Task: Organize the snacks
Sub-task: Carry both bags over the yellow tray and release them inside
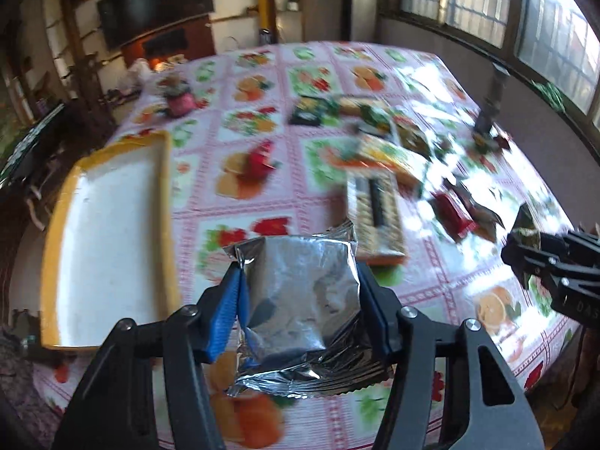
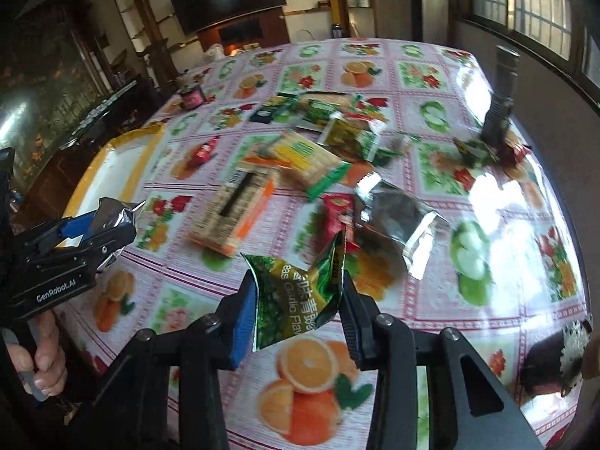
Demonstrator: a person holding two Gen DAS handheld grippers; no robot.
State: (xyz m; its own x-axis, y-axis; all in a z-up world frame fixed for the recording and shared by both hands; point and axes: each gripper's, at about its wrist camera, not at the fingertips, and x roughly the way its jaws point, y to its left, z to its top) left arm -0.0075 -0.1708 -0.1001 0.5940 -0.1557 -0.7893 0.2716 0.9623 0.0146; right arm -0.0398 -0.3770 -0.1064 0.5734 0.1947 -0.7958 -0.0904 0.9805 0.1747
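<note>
Two packets are in my grip at once. My left gripper (image 1: 300, 292) is closed on a silver foil packet (image 1: 300, 292), pinched across its width between the blue pads and lifted off the tablecloth (image 1: 232, 202). My right gripper (image 2: 300, 292) is clamped on a green garlic pea packet (image 2: 296, 292), which stands crumpled between its fingers, also off the cloth.

I judge this as the carry step: both snacks picked up, neither yet put away. One yellow-rimmed white tray (image 1: 108, 225) lies just left of my left fingers, its floor bare as far as I can see. The next move calls for swinging the foil packet left over the rim and spreading the fingers there; the right hand has farther to travel across the table.

Ahead of my right fingers the loose pile waits: one second silver foil packet (image 2: 397, 221), one red packet (image 2: 337, 210), one orange-edged cracker pack (image 2: 232, 210), one yellow-and-green biscuit pack (image 2: 307, 161). Farther off are several green sachets, blurred, so I cannot count them exactly. One small red sachet (image 2: 204, 150) lies alone near the tray.
</note>
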